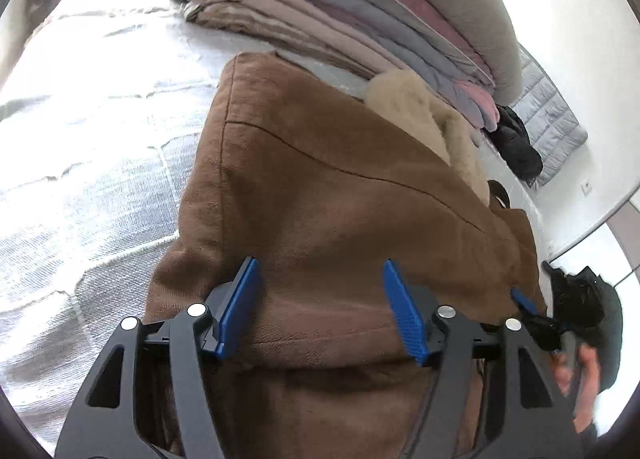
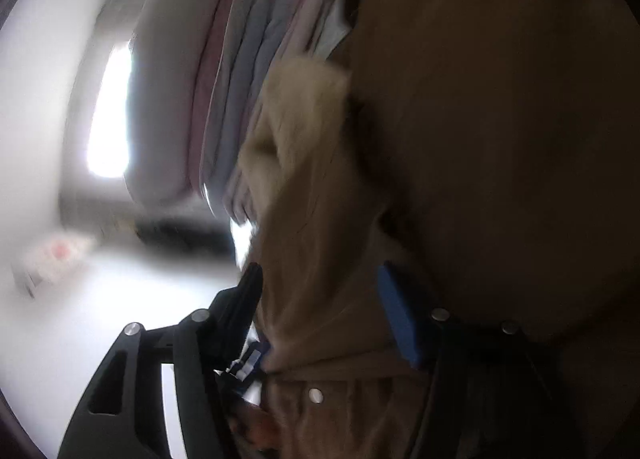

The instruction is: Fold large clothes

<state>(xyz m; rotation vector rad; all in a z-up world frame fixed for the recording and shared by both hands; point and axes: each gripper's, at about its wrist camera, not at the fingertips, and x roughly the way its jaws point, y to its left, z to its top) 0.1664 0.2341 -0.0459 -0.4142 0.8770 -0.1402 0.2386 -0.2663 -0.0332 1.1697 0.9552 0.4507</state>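
A large brown coat [image 1: 320,195] with a cream fleece lining [image 1: 436,115] lies folded on the white bed cover [image 1: 88,147]. My left gripper [image 1: 320,307] is open, its blue pads [image 1: 240,307] spread apart just over the coat's near fold. My right gripper [image 2: 320,311] stands wide apart with the coat's brown fabric [image 2: 500,139] and cream lining [image 2: 300,147] bunched between its fingers; that view is blurred. The right gripper also shows at the coat's right edge in the left wrist view [image 1: 528,311].
A stack of folded quilts and blankets [image 1: 340,11] lies along the far side of the bed. A dark garment [image 1: 516,143] and a grey quilted pad [image 1: 556,127] lie at the right by the wall. A bright window [image 2: 112,111] shows at left.
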